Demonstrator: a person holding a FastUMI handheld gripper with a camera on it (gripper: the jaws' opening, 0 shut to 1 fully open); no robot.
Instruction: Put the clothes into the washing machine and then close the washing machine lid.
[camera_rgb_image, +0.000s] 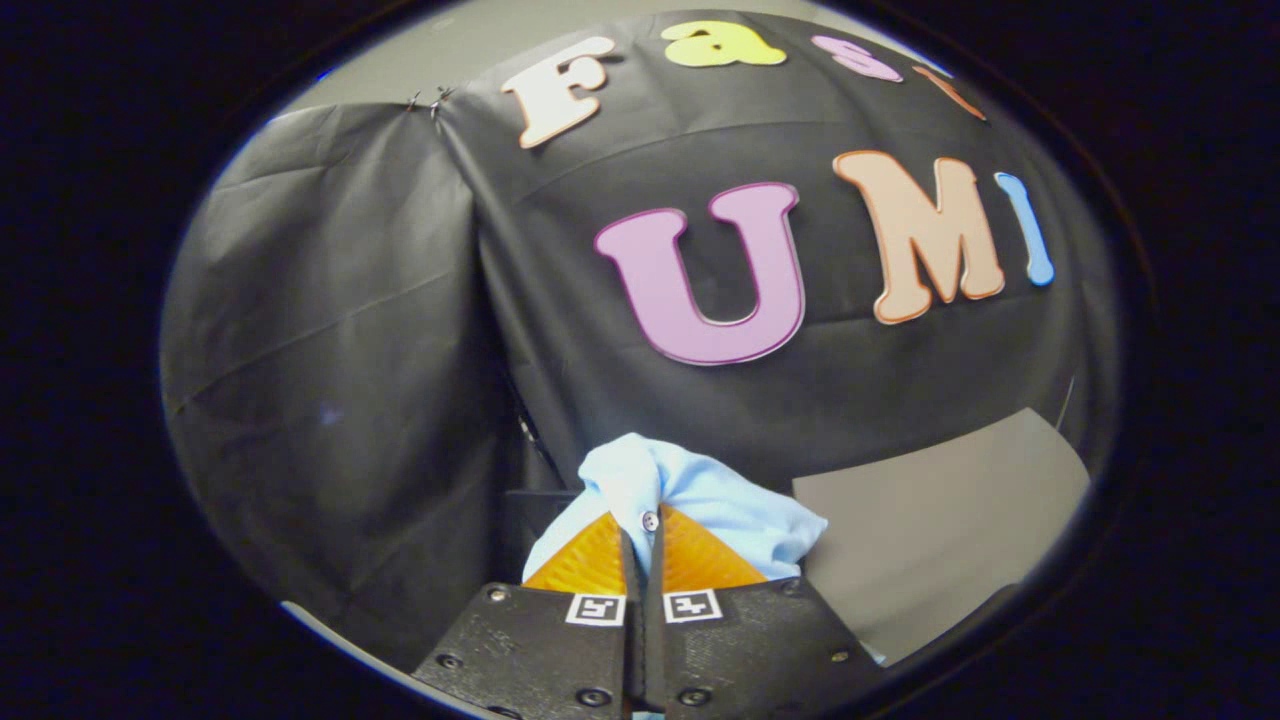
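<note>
A light blue garment (700, 495) with a small button is bunched up right at my fingertips and spills out to either side of them. My gripper (645, 525) is shut on it, both fingers pressed close together with the cloth pinched between them. The garment hangs lifted in front of the black booth wall. The part of it below the fingers is hidden.
A grey flat surface (940, 520) lies to the right beyond the garment. A dark box-like edge (525, 515) sits just left of the cloth. Black cloth walls close in ahead and to the left.
</note>
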